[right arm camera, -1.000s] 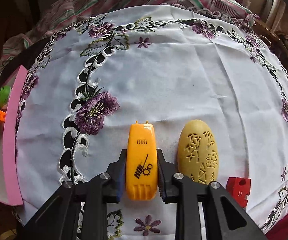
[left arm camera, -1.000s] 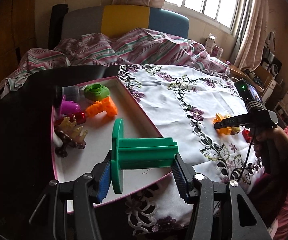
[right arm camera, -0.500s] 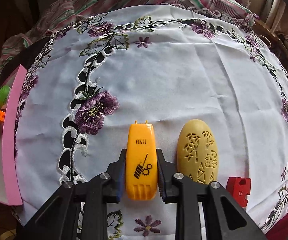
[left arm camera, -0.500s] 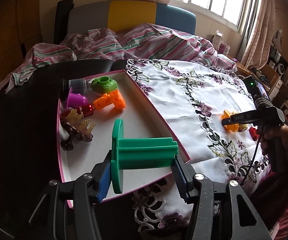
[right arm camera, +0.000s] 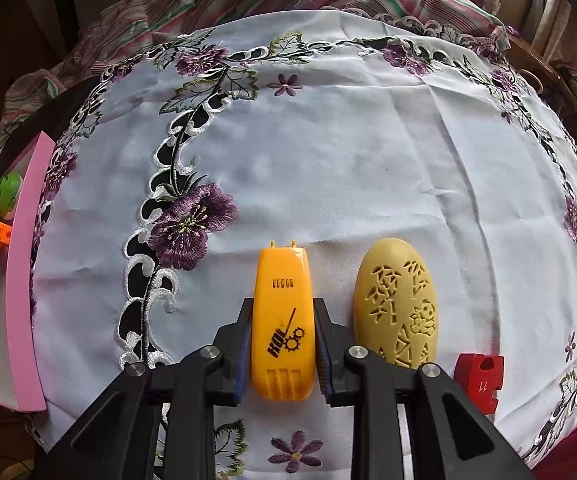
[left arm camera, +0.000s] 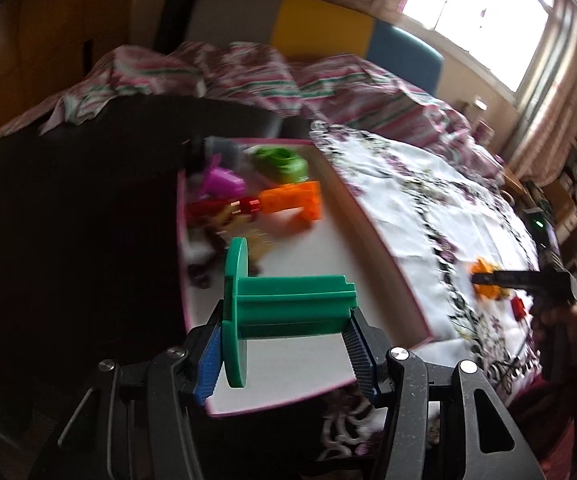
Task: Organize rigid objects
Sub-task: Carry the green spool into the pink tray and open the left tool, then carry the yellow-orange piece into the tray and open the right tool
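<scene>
Glossy orange plastic shell [right arm camera: 281,320]; matt yellow perforated oval [right arm camera: 396,304]; embroidered white cloth [right arm camera: 328,152]; matt green plastic spool [left arm camera: 284,300]; ribbed claw pads [left arm camera: 210,356].

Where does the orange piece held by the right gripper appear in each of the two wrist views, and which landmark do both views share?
Left wrist view: the orange piece is small and blurred at the right, on the white cloth, at the far gripper's tip.
Right wrist view: the orange piece sits at bottom centre, between the right gripper's fingers.
Shared landmark: the pink tray, centre in the left view, at the left edge in the right view.
</scene>
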Demonstrator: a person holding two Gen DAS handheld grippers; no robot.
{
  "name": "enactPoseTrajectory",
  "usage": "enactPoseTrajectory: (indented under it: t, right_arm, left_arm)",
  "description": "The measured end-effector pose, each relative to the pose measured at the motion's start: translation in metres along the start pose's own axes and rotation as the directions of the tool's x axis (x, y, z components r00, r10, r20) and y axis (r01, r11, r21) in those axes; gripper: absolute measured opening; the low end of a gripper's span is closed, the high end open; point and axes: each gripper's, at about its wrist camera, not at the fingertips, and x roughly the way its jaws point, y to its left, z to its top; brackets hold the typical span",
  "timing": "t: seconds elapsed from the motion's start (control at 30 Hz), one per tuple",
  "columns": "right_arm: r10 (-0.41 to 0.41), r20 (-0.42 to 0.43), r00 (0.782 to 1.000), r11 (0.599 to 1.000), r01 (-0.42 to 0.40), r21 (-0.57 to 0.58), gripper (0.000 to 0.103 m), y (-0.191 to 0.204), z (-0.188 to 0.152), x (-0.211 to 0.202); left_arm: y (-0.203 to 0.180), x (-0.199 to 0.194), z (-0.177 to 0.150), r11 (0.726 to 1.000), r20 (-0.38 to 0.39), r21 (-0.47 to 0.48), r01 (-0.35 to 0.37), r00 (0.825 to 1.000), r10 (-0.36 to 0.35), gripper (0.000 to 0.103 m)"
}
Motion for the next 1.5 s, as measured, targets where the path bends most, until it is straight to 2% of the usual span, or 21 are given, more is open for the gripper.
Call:
enactPoseTrajectory:
  t: [0.23, 0.33, 0.43, 0.7, 0.8, 1.0, 1.23, 1.4, 1.5]
  right_arm:
    - [-0.001, 0.002, 1.0, 1.0, 0.001, -0.003, 0.026, 0.005, -0.003, -0.002]
    - [0.004, 0.001, 1.0, 1.0, -0.004, 0.003, 0.026, 0.004, -0.002, -0.001]
    - [0.003, 0.001, 1.0, 1.0, -0.003, 0.002, 0.026, 0.003, -0.002, -0.001]
    - [0.001, 0.001, 1.0, 1.0, -0.001, 0.003, 0.026, 0.007, -0.003, -0.001]
    - [0.001, 0.006, 1.0, 1.0, -0.001, 0.006, 0.026, 0.008, -0.004, -0.002]
    - [-0.02, 0.042, 0.999, 1.0, 0.019, 0.016, 0.026, 0.012, -0.011, -0.012]
    - [0.078, 0.18, 0.981, 0.996, -0.084, 0.025, 0.026, 0.019, -0.001, -0.035]
    - [0.166, 0.211, 0.963, 0.986, -0.164, -0.027, 0.026, 0.039, -0.003, -0.051]
    - [0.188, 0.21, 0.959, 0.982, -0.178, -0.063, 0.026, 0.057, -0.008, -0.06]
  left_arm:
    - [0.009, 0.024, 0.001, 1.0, -0.059, -0.01, -0.022, 0.998, 0.022, 0.056]
    - [0.006, 0.032, -0.004, 0.999, -0.077, 0.033, -0.043, 0.996, 0.046, 0.056]
    - [0.009, 0.037, -0.005, 0.998, -0.078, 0.027, -0.053, 0.995, 0.055, 0.065]
    - [0.002, 0.031, -0.009, 0.99, -0.009, 0.087, -0.114, 0.993, 0.115, 0.066]
    - [0.004, 0.023, -0.009, 0.989, 0.021, 0.071, -0.131, 0.991, 0.129, 0.074]
    - [0.014, 0.011, -0.009, 0.985, 0.044, 0.035, -0.169, 0.985, 0.167, 0.075]
    - [0.011, 0.002, -0.007, 0.977, 0.059, 0.031, -0.212, 0.976, 0.21, 0.075]
    - [0.012, -0.002, -0.005, 0.977, 0.065, 0.025, -0.212, 0.976, 0.21, 0.075]
    - [0.013, -0.003, -0.005, 0.978, 0.065, 0.019, -0.208, 0.976, 0.206, 0.075]
